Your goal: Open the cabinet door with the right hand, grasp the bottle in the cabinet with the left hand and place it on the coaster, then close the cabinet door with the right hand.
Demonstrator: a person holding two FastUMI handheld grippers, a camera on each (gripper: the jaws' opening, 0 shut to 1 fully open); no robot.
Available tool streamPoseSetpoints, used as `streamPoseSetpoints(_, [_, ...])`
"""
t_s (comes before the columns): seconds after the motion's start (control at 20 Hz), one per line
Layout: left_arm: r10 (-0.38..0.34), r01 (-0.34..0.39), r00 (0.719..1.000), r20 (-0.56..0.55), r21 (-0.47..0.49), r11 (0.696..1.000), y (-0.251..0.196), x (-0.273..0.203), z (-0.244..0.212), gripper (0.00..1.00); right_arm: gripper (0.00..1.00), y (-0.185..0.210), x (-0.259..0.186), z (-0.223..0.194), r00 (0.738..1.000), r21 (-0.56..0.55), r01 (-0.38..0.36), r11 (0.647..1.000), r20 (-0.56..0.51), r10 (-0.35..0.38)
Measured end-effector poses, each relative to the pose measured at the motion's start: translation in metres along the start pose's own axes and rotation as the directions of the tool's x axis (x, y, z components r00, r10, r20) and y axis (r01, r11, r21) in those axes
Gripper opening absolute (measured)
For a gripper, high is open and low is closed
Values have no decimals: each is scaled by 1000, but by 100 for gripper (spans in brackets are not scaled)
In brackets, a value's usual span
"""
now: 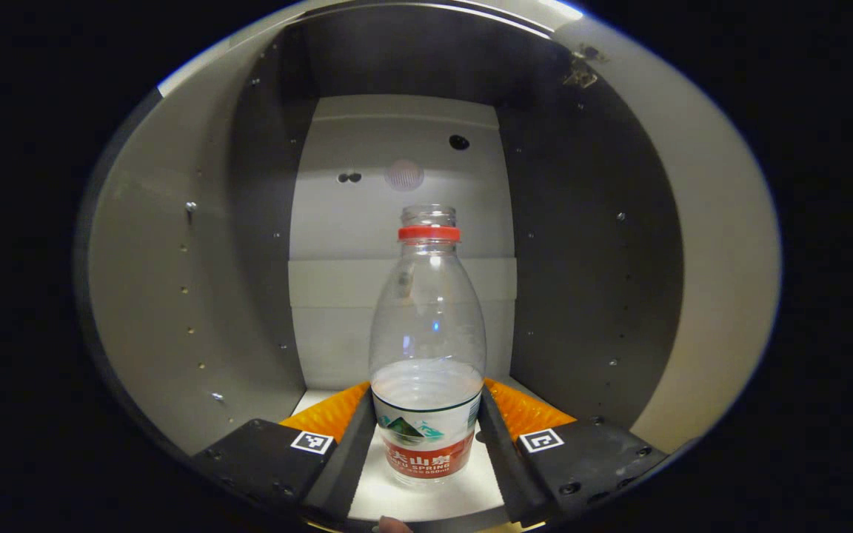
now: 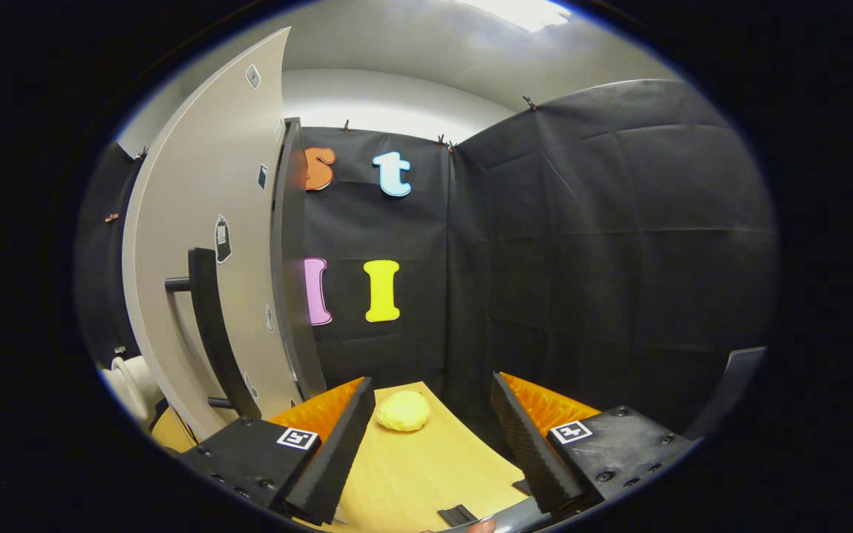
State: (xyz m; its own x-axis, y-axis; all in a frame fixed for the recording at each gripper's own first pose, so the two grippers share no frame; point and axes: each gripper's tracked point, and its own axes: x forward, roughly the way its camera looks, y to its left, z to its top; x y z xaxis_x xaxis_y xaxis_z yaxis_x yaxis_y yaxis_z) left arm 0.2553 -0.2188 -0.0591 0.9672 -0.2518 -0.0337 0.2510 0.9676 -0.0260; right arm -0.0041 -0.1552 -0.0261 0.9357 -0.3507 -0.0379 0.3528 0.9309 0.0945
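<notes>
In the left gripper view the left gripper [image 1: 426, 437] has its jaws pinching the lower body of the bottle [image 1: 427, 348], which stands upright on the cabinet [image 1: 589, 296] floor. In the right gripper view the right gripper [image 2: 432, 437] has its jaws spread over the wooden counter [image 2: 426, 474], with the open cabinet door [image 2: 204, 244] to its left and a yellow lump [image 2: 403, 411] just ahead.

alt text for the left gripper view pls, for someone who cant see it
A clear plastic bottle with a red neck ring and no cap stands upright inside an open cabinet, between the jaws of the left gripper, which flank its labelled base. Whether they press on it is unclear.
</notes>
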Motion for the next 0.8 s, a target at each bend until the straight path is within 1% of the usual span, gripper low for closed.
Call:
streamPoseSetpoints(0.2, [-8,8,999,38,-5,1000,10,-56,20,76,98,8,-5,6,999,6,-32,999,17,32])
streamPoseSetpoints(0.4, [-4,4,998,60,3,1000,26,-118,26,76,98,15,-7,9,998,19,-67,998,16,67])
streamPoseSetpoints(0.6, [6,-7,998,63,9,1000,43,-172,11,76,98,13,-4,10,998,-11,-65,998,23,66])
streamPoseSetpoints(0.8, [43,-44,997,63,22,999,68,-217,-17,76,98,17,-1,14,997,-10,-73,997,40,73])
